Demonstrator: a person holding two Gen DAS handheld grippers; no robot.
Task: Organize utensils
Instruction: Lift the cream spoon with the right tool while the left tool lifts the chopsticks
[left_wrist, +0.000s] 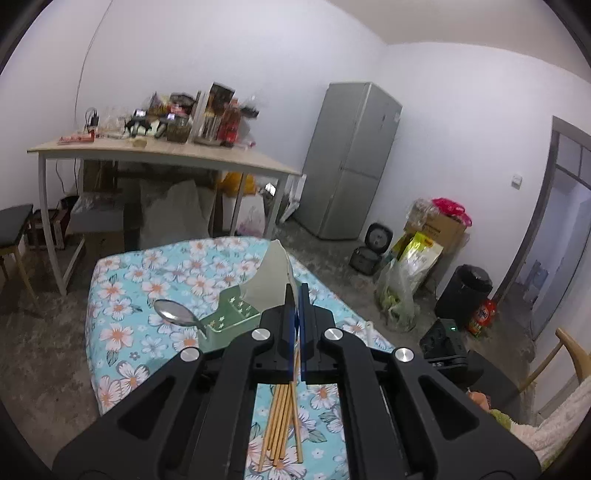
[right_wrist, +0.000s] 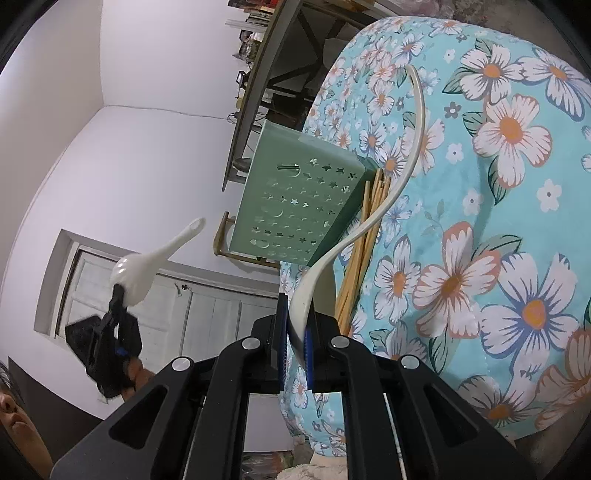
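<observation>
Gripping a white ceramic spoon (left_wrist: 271, 273) by its bowl, my left gripper (left_wrist: 297, 314) has its fingers (left_wrist: 303, 325) clamped flat on the thin wall; in the right wrist view the same spoon (right_wrist: 147, 266) stands clear in the air, handle pointing to 1 o'clock. Holding it by the bowl leaves the handle free to go first into a slot, I judge.

My right gripper (right_wrist: 295, 332) is closed on a second white spoon (right_wrist: 373, 206), again at the bowl, its long curved handle running out toward 1 o'clock over the floral tabletop (right_wrist: 517, 221).

Further out: the green utensil holder (left_wrist: 231, 319), with star-cut walls and dividers, sits at 11 o'clock from the left fingers. A metal spoon (left_wrist: 173, 312) lies just beside its left edge, at 9 o'clock of it. Bamboo chopsticks (left_wrist: 282, 424) lie loose in a bundle at 6 o'clock, beneath the left gripper.

Judgement: two spoons are in hand, while chopsticks and metal spoon are not yet sorted. With both hands loaded, the handles could clash at the holder.
</observation>
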